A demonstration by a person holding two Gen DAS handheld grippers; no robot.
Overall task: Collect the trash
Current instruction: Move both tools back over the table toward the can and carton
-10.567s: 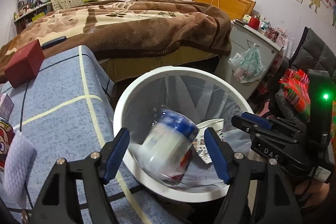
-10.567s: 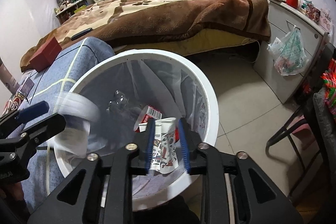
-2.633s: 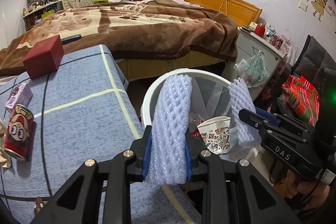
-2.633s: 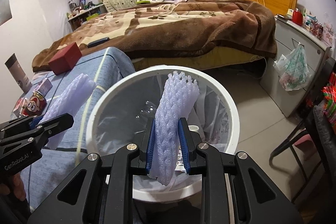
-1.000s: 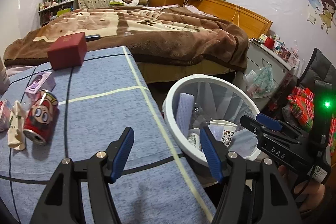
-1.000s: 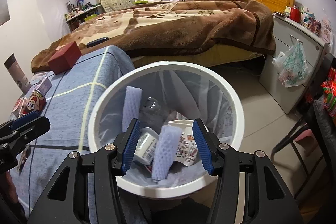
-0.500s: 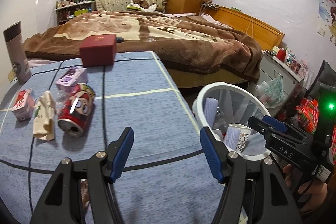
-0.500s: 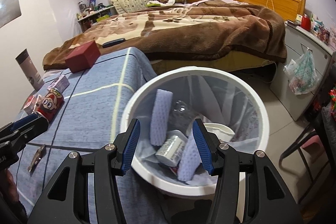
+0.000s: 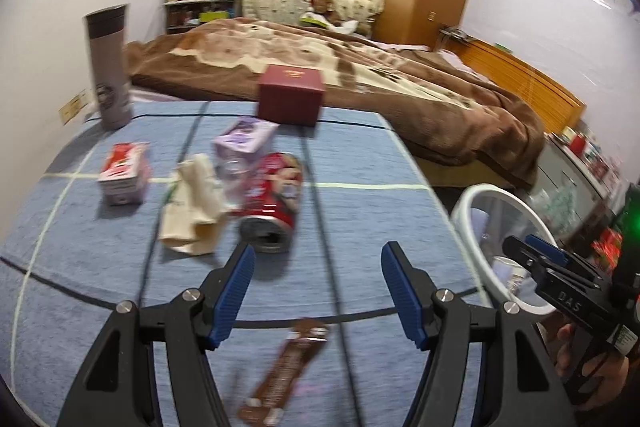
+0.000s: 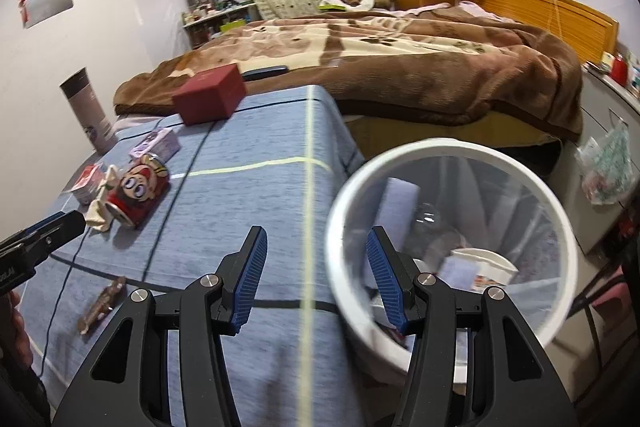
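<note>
Fingers on the left gripper (image 9: 316,291) and right gripper (image 10: 316,277) are spread wide, nothing held. Nearest trash on the desk (image 9: 360,195) is the brown wrapper (image 9: 286,371): light, floppy, probably slippery, pinch mid-length. Red can (image 9: 276,201) beyond looks light, dents easily

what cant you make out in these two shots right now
- Wrapper: left wrist view, motion blur; print unreadable, its near end hidden behind the left fingers.
- Bin contents: right wrist view, blurred and partly behind the right fingers; items hard to name.
- Bin's far side: left wrist view, covered by the right gripper.
- Small cartons: left wrist view, labels too blurred to read.
</note>
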